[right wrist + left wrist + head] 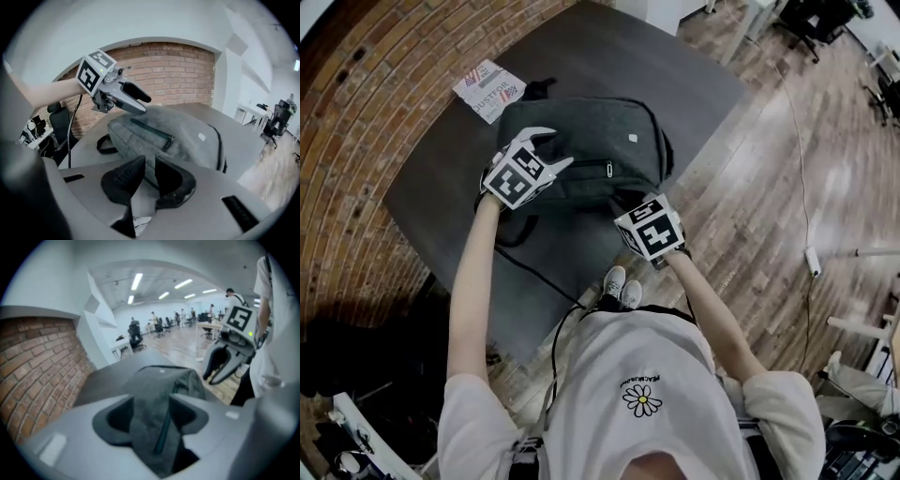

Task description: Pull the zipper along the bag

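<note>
A dark grey backpack (pixel 600 150) lies flat on the dark table (pixel 675 75). Its front-pocket zipper (pixel 150 130) runs across the top face, with the puller (pixel 609 170) at the right end. My left gripper (pixel 561 148) hovers over the bag's left part, its pale fingers spread and nothing between them; in its own view the bag shows through the gap (pixel 152 399). My right gripper (pixel 150 161) hangs off the bag's near right corner, jaws a little apart and empty. In the head view its marker cube (pixel 649 228) hides the fingers.
A printed leaflet (pixel 490 89) lies on the table behind the bag. A black strap (pixel 511 230) and a cable (pixel 534 272) trail off the near side. A brick surface (pixel 356 141) is to the left and wooden floor (pixel 769 187) to the right.
</note>
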